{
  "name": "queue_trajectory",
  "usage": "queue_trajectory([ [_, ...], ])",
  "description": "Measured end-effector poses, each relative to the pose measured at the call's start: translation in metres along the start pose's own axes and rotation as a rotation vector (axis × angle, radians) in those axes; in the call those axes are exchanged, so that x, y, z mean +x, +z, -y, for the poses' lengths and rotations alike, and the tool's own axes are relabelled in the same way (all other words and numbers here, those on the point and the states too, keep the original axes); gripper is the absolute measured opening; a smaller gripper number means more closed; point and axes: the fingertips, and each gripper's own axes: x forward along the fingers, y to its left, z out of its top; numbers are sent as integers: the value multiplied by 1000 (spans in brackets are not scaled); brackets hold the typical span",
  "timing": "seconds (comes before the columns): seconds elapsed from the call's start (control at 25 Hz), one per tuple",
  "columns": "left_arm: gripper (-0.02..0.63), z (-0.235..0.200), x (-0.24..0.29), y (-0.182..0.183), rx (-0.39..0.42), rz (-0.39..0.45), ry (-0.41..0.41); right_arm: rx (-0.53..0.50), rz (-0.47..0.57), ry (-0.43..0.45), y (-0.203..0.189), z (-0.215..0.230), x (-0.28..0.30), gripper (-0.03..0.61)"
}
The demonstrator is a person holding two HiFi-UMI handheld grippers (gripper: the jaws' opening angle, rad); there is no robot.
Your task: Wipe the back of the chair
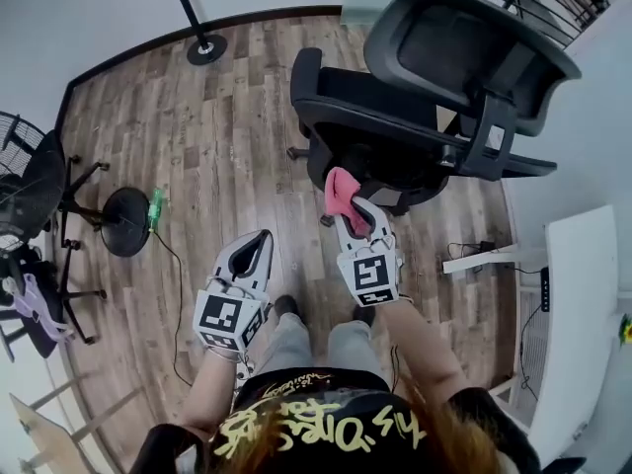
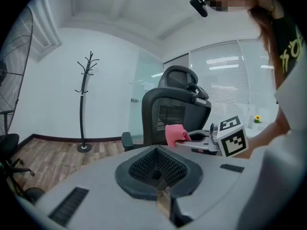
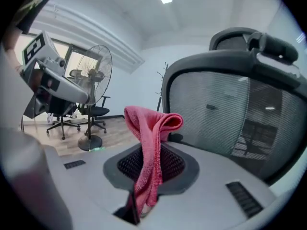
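Lower left: left gripper [image 1: 253, 253] closed, empty. Centre: right gripper [image 1: 355, 215] pinching pink cloth [image 1: 342, 188], near chair back [image 3: 225, 114] at frame right, not touching. Risk: cloth slipping out under hard rub; chair swivelling away, unbraced.

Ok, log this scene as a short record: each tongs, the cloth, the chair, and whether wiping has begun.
left tongs: shut, empty
right tongs: shut on cloth
cloth: pink, folded, sticking up past the tips
chair: black, right in front of the person
back: grey mesh, just beyond the cloth
wiping: apparently not begun; cloth looks clear of the mesh
nearby: fan on the person's left
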Motion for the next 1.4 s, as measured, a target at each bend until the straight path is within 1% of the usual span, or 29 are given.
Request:
queue_trajectory([
  [0.08,-8,14,2,10,7,6,-19,16,38,-14,13,8,-21,61],
  [0.2,-8,38,4,23,20,12,-59,60,62,-39,23,24,-50,61],
  [0.36,-8,66,9,38,42,36,-92,103,124,-69,35,47,-87,61],
  [0.52,-7,84,10,57,51,66,-125,152,182,-121,46,70,-114,61],
  [0.72,-8,104,13,83,75,104,-154,189,225,-149,49,96,-141,61],
  [0.92,-8,116,16,95,100,136,-163,196,277,-189,51,115,-163,61],
  [1.16,-8,125,18,110,107,167,-187,195,313,-220,59,132,-183,61],
  [1.4,-8,130,22,112,110,179,-195,222,332,-256,52,139,-196,61],
])
